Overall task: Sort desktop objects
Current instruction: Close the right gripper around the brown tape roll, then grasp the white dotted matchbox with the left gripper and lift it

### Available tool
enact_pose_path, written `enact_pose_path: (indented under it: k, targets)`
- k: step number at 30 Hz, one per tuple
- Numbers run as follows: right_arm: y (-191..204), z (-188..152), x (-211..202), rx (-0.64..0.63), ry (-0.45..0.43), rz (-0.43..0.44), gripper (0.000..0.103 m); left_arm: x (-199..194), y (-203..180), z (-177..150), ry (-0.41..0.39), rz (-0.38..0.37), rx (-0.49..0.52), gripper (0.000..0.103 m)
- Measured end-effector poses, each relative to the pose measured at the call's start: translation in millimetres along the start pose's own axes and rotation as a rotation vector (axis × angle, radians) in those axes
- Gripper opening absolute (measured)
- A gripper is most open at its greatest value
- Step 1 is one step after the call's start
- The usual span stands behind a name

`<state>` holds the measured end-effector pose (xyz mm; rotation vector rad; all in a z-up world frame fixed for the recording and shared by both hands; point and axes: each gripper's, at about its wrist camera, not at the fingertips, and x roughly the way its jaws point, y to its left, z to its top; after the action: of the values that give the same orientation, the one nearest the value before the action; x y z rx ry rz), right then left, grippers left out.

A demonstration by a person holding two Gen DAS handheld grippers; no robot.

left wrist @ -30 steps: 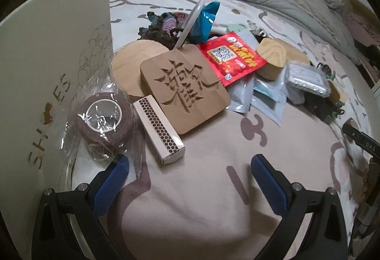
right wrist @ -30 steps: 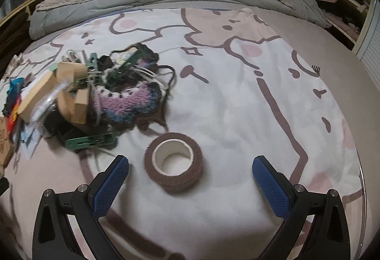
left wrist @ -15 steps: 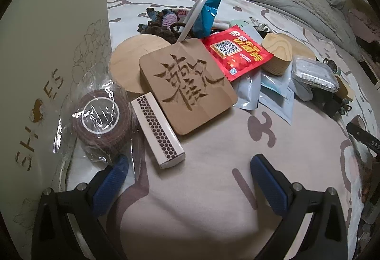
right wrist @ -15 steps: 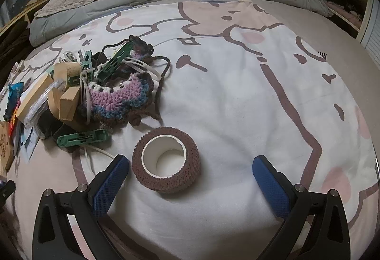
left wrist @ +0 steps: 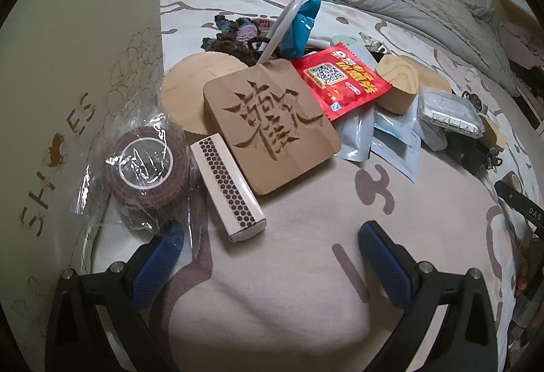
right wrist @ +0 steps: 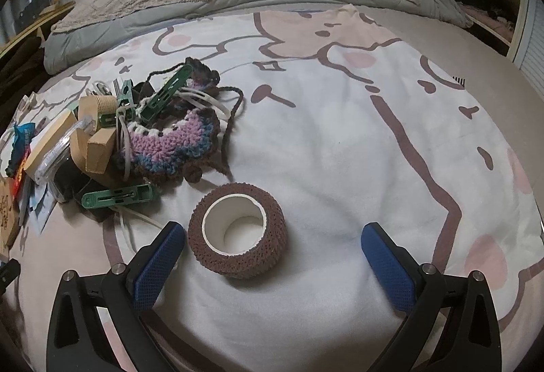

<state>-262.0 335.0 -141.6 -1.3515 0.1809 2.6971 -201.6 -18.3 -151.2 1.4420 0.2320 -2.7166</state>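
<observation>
Seen from the left wrist: left tongs spread wide and empty above a cartoon-print bedspread. Ahead, a clutter of flat things: square wooden coaster carved with a character, white matchbox with a honeycomb striking strip, glossy red sachet, round wooden disc. Beside the left blue pad, a brown crepe roll in crinkled clear wrap, leaning toward a white cardboard box.

Seen from the right wrist: right tongs likewise wide open, holding nothing. Between the pads, nearer the left one, an unwrapped brown bandage roll, coarse-textured with a white core, lying on its side. Beyond, left: striped crochet piece, green plastic clothespegs, wooden blocks.
</observation>
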Motion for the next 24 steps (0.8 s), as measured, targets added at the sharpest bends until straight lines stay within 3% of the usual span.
enact_pose_path:
  k: [7,13,19,22,24]
  targets:
    - [-3,3,-4,0.017,-0.044,0.001,0.074,1,-3,5,-0.021,0.007,-0.016,0.100]
    - [-2,6,-7,-0.007,-0.074,0.032,0.046,-3,1,7,-0.056,0.040,-0.049,0.081]
    - [-5,8,-8,-0.008,-0.091,0.042,0.044,-4,4,9,-0.074,0.069,-0.080,0.063]
    - [-4,8,-10,-0.004,-0.097,0.047,0.044,-5,4,8,-0.086,0.089,-0.084,0.044]
    - [-3,7,-12,-0.006,-0.103,0.045,0.044,-6,4,8,-0.093,0.089,-0.079,0.039]
